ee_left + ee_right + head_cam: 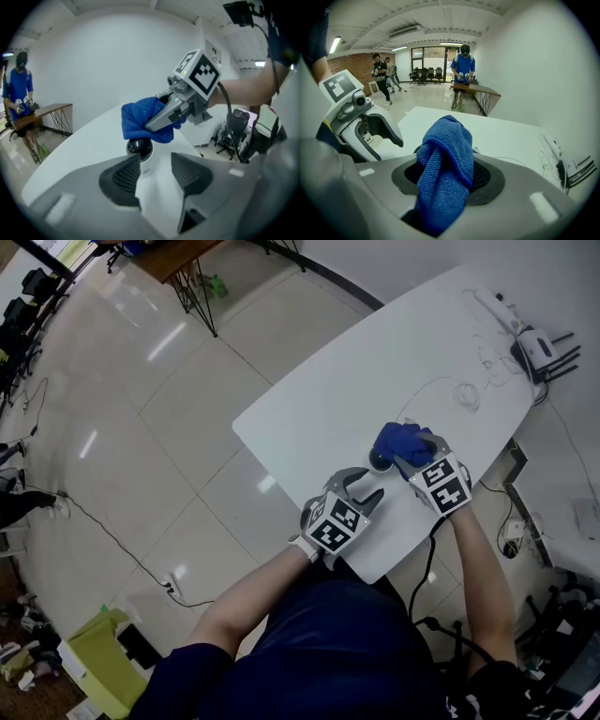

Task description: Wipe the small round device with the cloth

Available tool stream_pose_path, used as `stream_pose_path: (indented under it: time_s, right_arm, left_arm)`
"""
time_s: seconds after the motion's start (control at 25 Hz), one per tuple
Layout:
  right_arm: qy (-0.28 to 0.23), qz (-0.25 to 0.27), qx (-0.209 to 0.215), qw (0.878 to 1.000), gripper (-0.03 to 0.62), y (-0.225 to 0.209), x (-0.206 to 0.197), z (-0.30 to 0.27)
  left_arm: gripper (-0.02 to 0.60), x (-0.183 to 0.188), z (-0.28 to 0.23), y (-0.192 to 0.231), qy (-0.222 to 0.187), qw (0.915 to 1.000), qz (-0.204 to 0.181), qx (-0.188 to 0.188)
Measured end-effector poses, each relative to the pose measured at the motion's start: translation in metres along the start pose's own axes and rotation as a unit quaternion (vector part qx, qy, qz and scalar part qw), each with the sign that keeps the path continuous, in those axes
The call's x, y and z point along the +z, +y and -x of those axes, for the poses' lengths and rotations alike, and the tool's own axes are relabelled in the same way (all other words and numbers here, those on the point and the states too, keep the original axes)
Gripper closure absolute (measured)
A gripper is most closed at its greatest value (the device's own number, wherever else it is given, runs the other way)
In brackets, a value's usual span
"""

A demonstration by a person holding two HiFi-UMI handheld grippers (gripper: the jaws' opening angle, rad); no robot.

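Note:
The small round device (pixel 380 462), a black dome on a white base, stands on the white table (pixel 319 409). My right gripper (pixel 419 456) is shut on a bunched blue cloth (pixel 398 440), which rests on top of the device. In the left gripper view the cloth (pixel 140 119) covers the dome's top (pixel 139 148) under the right gripper (pixel 174 110). My left gripper (pixel 366 489) stands open just short of the device; the device's base shows partly behind one finger (pixel 123 177). The right gripper view has the cloth (pixel 446 154) hanging between the jaws and hiding the device.
Thin cables (pixel 466 392) lie on the table's far part, and a white router with antennas (pixel 539 348) sits at its far right end. The table's near edge (pixel 375 573) is close to the person's body. People stand in the room beyond (pixel 462 65).

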State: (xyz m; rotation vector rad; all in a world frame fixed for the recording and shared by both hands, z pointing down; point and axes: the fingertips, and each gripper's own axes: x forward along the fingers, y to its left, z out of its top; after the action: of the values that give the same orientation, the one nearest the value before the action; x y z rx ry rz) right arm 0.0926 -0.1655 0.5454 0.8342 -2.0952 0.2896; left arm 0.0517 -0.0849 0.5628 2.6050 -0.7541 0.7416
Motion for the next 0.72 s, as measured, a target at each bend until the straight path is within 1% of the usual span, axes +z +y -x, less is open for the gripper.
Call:
stream_pose_path:
  time_s: [0.12,0.28,0.4,0.48,0.6,0.64,0.72]
  right_arm:
    - [0.004,-0.013,0.011,1.000,0.391,-0.012,-0.006,-0.010]
    - [0.011,-0.039,0.029,0.999,0.391,-0.026,-0.027,-0.032]
    - [0.030,-0.048,0.036,0.998,0.391,-0.028,-0.044,-0.049]
    - [0.056,-0.034,0.029,0.997,0.391,-0.024,-0.056,-0.059]
    - [0.087,0.004,0.000,0.996,0.391,-0.022,-0.068,-0.069]
    - [0.088,0.002,-0.009,0.996,0.391,-0.023,-0.070,-0.071]
    - [0.079,-0.030,-0.022,0.996,0.391,-0.023,-0.072,-0.072]
  left_arm:
    - [0.377,-0.005,-0.003,0.004,0.009,1.0000,0.003,0.000]
    - [0.377,-0.013,-0.012,0.009,0.024,0.9997,0.009,0.000]
    - [0.377,-0.017,-0.017,0.008,0.033,0.9993,0.015,-0.003]
    - [0.377,-0.019,-0.018,0.007,0.037,0.9991,0.019,-0.004]
    - [0.377,-0.023,-0.018,0.007,0.042,0.9989,0.020,-0.006]
    - [0.377,-0.025,-0.018,0.008,0.043,0.9988,0.021,-0.006]
    - [0.377,-0.028,-0.014,0.009,0.044,0.9987,0.024,-0.006]
